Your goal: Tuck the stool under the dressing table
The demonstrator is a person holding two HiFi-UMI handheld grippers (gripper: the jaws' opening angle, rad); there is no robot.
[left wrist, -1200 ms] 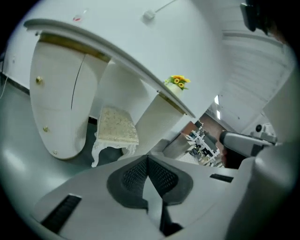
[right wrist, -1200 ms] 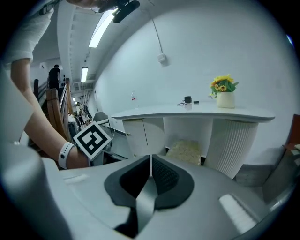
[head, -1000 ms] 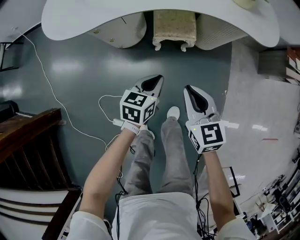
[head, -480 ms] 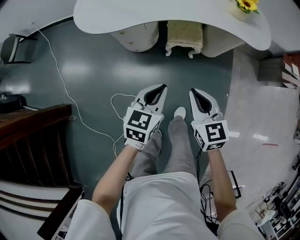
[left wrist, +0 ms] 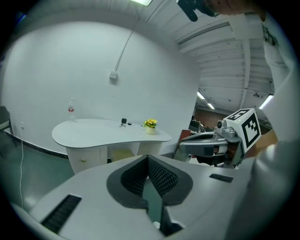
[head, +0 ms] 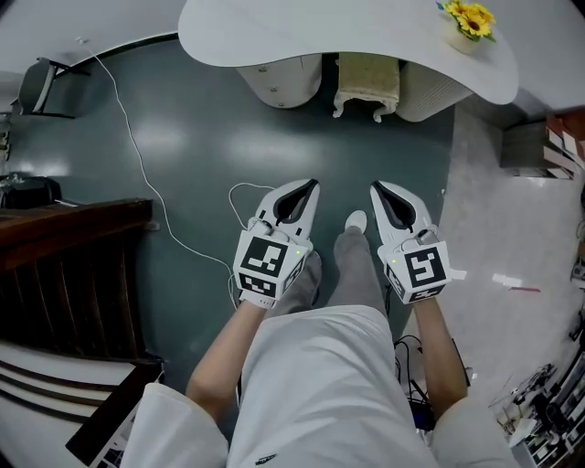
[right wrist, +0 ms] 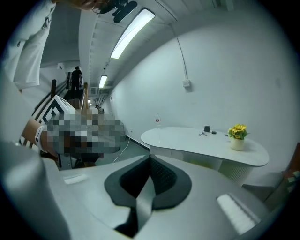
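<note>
left tongs (head: 309,188) and right tongs (head: 377,189) both closed, empty; stool (head: 368,80) looks tucked under bench (head: 274,32); another shove could jolt bench, tipping flower pot (head: 468,26)

It looked like a staged bedroom corner inside a lab or workshop hall, not a lived-in home. A white kidney-shaped desk (head: 302,32) with a pot of yellow flowers (head: 466,23) and a cream stool (head: 367,82) under its front edge stood against a bare curved wall (left wrist: 70,61). A loose white cable (head: 137,155) trailed over the grey-green floor (head: 201,183), strip lights (right wrist: 133,30) ran overhead, and electronic clutter (head: 539,411) lay aside.
</note>
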